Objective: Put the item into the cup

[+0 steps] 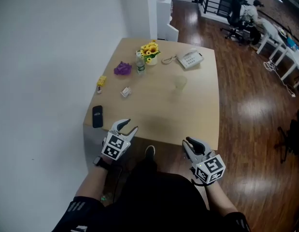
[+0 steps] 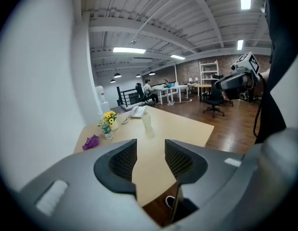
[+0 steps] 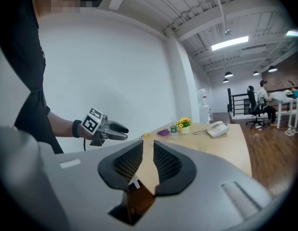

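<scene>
**Grippers at the near edge of the table, cup well ahead of both**

Head view: the left gripper (image 1: 130, 125) and the right gripper (image 1: 186, 143) sit side by side at the near edge of the table (image 1: 188, 115). The left is toward the near left corner and the right toward the near right corner. The cup (image 1: 179, 82), pale and translucent, stands upright in the table's far half, right of the middle. It is well apart from both tools.

A small white item (image 1: 125, 92) lies in the left half, between the black phone (image 1: 97, 116) by the near left corner and the bottle (image 1: 140, 66). A yellow item (image 1: 101, 81) lies at the left edge (which of the two is meant for the cup cannot be told). The purple object (image 1: 122, 68), flowers (image 1: 149, 50) and telephone (image 1: 190, 59) occupy the far part of the table.

Left gripper view: the jaws stand well apart, released, with only bare table top between the pads. The cup (image 2: 147, 121) appears straight ahead, just above the gap. The right gripper (image 2: 233, 81) shows at the upper right of this view, off the table's edge.

Right gripper view: the jaws are parted by a narrower gap and grasp nothing. The left gripper (image 3: 121, 129) is seen from the side against the white wall (image 3: 139, 71), its fingers apart. A dark wristband (image 3: 76, 128) sits on the hand behind it.

The black phone and the white item show clearly in the head view alone, while each gripper view gives a side-on look at the other tool.
</scene>
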The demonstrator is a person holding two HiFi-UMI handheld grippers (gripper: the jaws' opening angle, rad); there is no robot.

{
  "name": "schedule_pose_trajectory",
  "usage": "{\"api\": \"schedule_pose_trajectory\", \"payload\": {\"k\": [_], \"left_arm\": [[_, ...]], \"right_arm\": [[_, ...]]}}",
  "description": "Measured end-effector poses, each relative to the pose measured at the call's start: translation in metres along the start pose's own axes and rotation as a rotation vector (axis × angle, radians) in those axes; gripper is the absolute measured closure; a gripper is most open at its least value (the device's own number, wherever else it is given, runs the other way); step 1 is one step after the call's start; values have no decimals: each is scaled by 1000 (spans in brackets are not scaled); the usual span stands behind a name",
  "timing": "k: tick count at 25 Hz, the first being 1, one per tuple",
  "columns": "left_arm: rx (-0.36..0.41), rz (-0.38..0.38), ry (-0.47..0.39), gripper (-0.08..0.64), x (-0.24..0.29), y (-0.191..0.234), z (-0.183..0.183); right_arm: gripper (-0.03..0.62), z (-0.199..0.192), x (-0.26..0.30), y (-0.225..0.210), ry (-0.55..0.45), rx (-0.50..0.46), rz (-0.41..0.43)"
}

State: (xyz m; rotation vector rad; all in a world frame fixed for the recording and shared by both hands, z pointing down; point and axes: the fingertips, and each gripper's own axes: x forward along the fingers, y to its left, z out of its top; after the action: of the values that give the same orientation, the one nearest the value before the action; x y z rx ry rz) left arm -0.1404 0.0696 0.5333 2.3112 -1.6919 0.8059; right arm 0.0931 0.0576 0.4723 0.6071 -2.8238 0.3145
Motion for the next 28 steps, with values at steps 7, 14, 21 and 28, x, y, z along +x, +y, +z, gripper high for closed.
{"api": "schedule_pose_trajectory", "payload": {"k": [7,14,21,28], "left_arm": [[59,79,161,391,78,93,-44],[137,112,330,397,164,176,-102],[197,87,455,405,227,215,-158],[200,64,538,411,256,223,-197]], "right_arm": [[514,16,70,-33,48,3,1],[514,17,153,-70,116,110,-17],[514,38,230,-89,131,174,-3],[514,41,267,-85,153,173,40]]}}
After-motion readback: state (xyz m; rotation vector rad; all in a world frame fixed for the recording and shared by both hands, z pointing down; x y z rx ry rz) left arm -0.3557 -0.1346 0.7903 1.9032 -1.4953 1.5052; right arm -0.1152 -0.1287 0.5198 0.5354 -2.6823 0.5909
